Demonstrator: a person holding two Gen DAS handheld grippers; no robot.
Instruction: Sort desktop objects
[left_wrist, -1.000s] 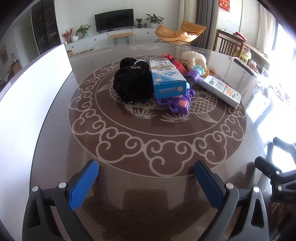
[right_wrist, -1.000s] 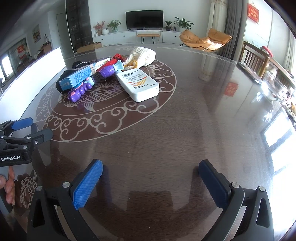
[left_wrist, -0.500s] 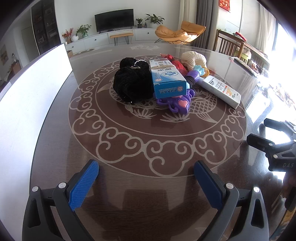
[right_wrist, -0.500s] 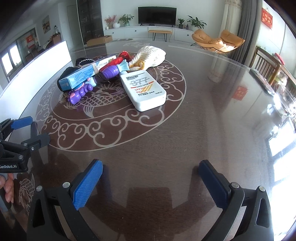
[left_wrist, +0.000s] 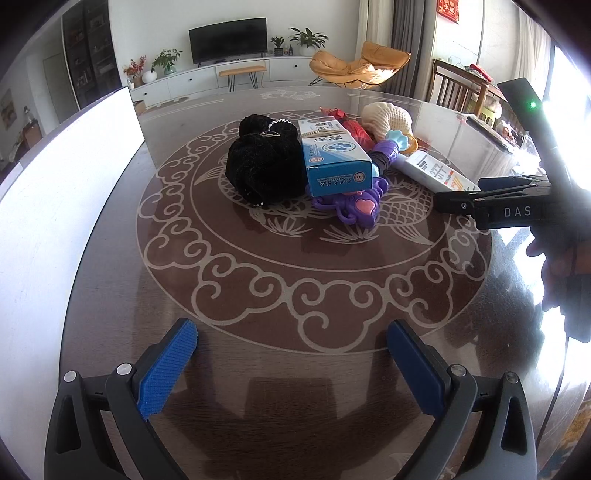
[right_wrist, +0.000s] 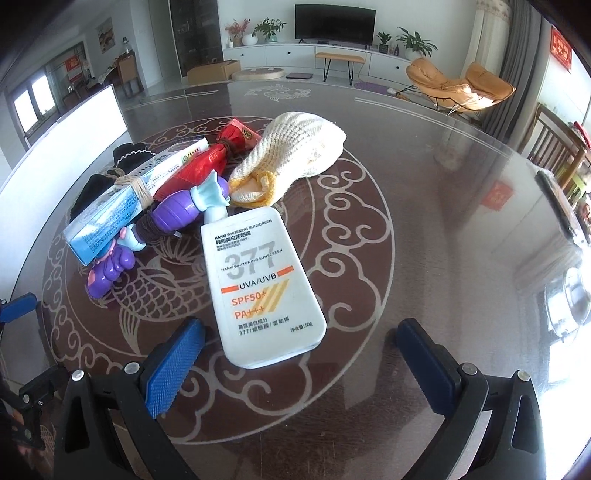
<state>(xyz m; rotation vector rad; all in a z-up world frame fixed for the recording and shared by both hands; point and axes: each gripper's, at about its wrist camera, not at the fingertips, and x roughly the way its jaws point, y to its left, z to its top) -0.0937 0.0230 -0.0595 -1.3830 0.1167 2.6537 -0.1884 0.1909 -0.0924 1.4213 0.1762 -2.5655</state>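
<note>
Sunscreen bottle (right_wrist: 263, 291) lies flat on the desk (right_wrist: 424, 229), its near end between the right gripper (right_wrist: 301, 360)'s released jaws, untouched. Blue box (left_wrist: 334, 162), purple toy (left_wrist: 354, 205) and black pouch (left_wrist: 264, 166) cluster beyond the left gripper (left_wrist: 291, 363), jaws also spread.
</note>
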